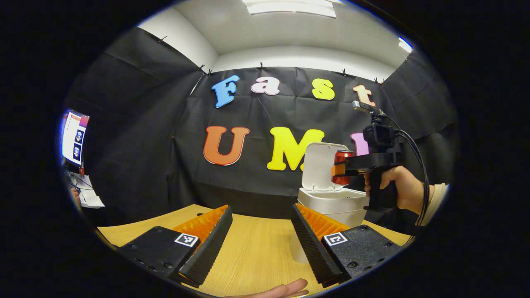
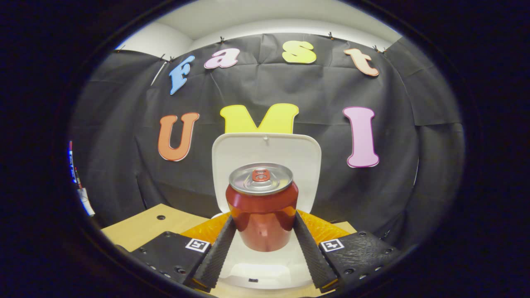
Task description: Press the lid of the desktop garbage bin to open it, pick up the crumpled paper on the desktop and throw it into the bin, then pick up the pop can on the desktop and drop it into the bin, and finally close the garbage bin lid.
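Red pop can (image 2: 262,205): right gripper (image 2: 261,231) jaws pinching it upright above white garbage bin (image 2: 265,269), lid (image 2: 266,151) standing open. Left gripper (image 1: 260,240) jaws hanging spread over wooden bench (image 1: 252,252).

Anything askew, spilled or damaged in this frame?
Nothing stands out. The red pop can sits upright and undented between the right gripper's jaws, above the white plastic bin with its lid raised. The left gripper is open over the wooden desktop.
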Demonstrator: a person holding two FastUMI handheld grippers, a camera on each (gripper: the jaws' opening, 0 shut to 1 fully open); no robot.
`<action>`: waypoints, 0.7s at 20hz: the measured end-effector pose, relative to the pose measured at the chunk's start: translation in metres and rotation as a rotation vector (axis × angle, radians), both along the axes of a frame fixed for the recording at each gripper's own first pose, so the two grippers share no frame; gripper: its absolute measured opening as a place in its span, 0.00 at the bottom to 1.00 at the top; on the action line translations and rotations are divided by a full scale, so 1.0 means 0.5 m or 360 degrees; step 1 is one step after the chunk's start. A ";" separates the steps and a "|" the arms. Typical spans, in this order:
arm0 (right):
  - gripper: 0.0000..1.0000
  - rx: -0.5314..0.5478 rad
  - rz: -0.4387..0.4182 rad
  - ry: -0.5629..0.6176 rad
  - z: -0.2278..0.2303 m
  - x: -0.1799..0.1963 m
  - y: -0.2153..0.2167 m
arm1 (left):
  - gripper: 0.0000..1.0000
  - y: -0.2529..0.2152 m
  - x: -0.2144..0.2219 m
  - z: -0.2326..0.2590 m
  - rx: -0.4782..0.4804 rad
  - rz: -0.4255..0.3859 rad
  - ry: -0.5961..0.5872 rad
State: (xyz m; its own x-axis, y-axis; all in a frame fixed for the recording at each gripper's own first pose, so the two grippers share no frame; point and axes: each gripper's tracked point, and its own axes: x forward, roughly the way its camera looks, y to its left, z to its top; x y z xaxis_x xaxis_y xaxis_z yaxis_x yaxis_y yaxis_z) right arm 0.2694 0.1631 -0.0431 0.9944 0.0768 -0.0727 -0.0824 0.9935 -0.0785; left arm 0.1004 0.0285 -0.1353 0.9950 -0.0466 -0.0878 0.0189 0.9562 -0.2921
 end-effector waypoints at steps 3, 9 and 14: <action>0.95 0.0014 -0.0003 -0.0016 0.030 -0.004 0.001 | 0.94 -0.032 0.007 -0.011 -0.0008 -0.0064 0.0021; 0.95 0.0025 -0.0013 -0.0157 0.153 -0.010 0.003 | 0.94 -0.061 0.017 -0.039 0.0048 -0.0165 0.0050; 0.95 0.0043 -0.0028 -0.0311 0.263 0.030 0.016 | 0.94 -0.040 0.035 -0.072 0.0002 -0.0161 0.0089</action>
